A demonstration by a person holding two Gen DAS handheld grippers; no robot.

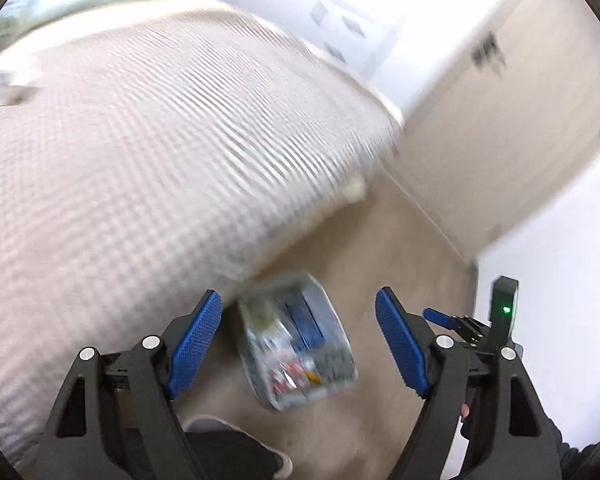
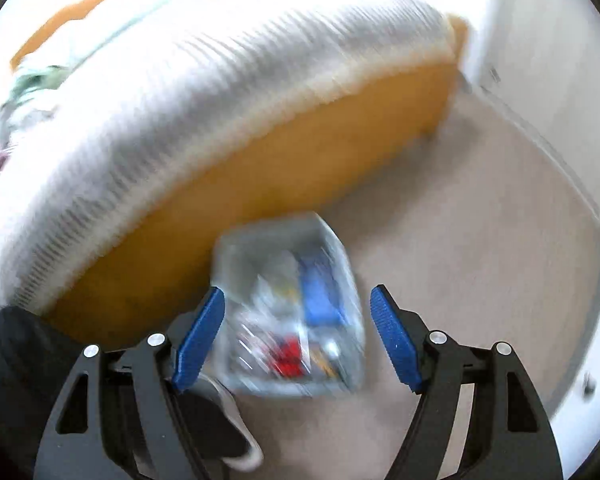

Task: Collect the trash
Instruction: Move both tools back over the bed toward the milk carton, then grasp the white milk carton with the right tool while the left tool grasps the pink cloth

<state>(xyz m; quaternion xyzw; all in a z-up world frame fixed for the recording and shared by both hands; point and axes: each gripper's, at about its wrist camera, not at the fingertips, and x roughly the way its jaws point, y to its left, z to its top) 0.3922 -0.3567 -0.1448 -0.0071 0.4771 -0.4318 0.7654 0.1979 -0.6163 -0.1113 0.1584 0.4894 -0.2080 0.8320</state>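
Observation:
A clear plastic bin (image 1: 296, 340) stands on the floor beside the bed, holding mixed trash: blue packaging, red and white scraps. It shows blurred in both views (image 2: 290, 312). My left gripper (image 1: 300, 344) hovers high above it with its blue pads wide apart and nothing between them. My right gripper (image 2: 298, 336) also hangs above the bin, open and empty. The tip of the right gripper (image 1: 440, 318) pokes into the left wrist view at the right, with a green light on its body.
A bed with a white waffle-weave cover (image 1: 140, 160) and an orange wooden side (image 2: 260, 184) fills the left. Beige floor (image 2: 460, 240) runs to white cupboard doors (image 1: 500, 120). A person's dark trouser leg and shoe (image 2: 220, 420) stand next to the bin.

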